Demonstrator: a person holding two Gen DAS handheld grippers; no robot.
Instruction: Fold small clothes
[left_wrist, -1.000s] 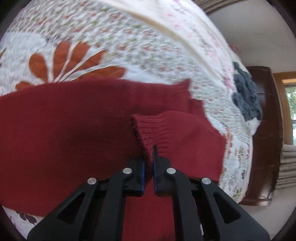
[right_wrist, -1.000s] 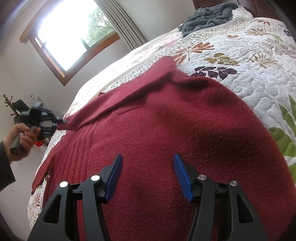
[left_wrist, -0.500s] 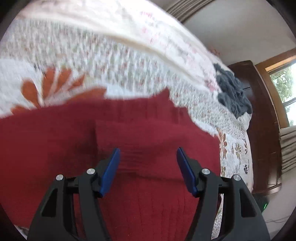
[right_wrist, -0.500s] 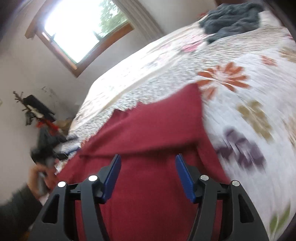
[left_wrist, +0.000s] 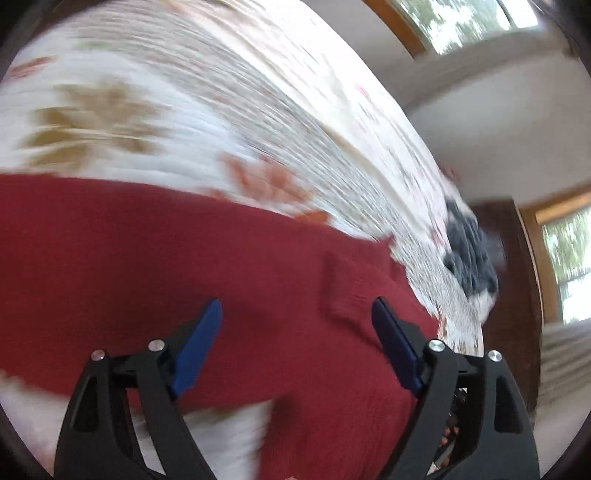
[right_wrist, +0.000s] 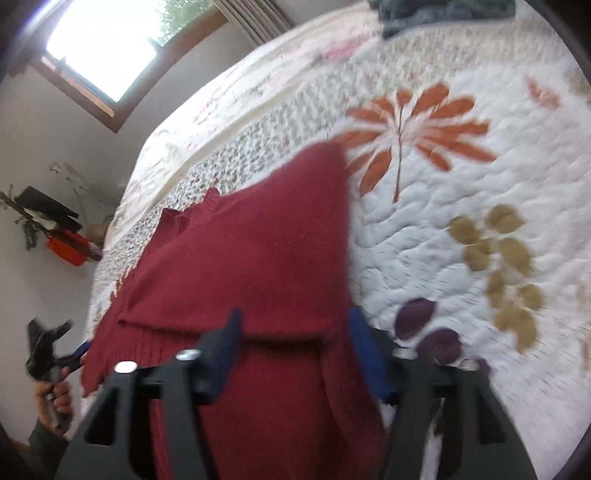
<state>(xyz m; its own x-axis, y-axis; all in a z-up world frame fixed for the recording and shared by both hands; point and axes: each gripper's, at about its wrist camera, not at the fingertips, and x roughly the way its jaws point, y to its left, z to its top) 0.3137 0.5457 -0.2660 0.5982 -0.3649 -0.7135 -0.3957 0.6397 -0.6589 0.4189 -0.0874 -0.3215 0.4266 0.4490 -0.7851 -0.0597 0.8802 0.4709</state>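
Red knit sweater (left_wrist: 155, 266) lies flat on the bed, on a white quilt (right_wrist: 461, 229) w/ printed leaf motifs (orange, olive, purple). Left wrist view: left gripper (left_wrist: 295, 317) has its blue-padded fingers spread wide apart, nothing between them; sweater sits directly ahead of and below the tips, a sleeve w/ ribbed cuff (left_wrist: 351, 291) folded over the body just ahead-right of the gap. View heavily motion-blurred, so cannot tell if the tips touch the knit. Right wrist view: right gripper (right_wrist: 291, 332) also w/ fingers apart, straddling the sweater where a folded edge crosses betw. them; the knit runs on past the tips toward the far side of the bed. Contact w/ fabric not resolvable, blur. Left gripper appears again at lower left of the right wrist view, held in the person's hand (right_wrist: 55, 398), grey sleeve below it, just off the sweater's ribbed hem side. Dark grey-blue garment (left_wrist: 471, 254) bunched near the bed's far end, well apart from the sweater. Wooden-framed window (right_wrist: 110, 40) behind; orange-red object (right_wrist: 68, 249) by the wall beside the bed. No legible brands, labels or writing in either view.
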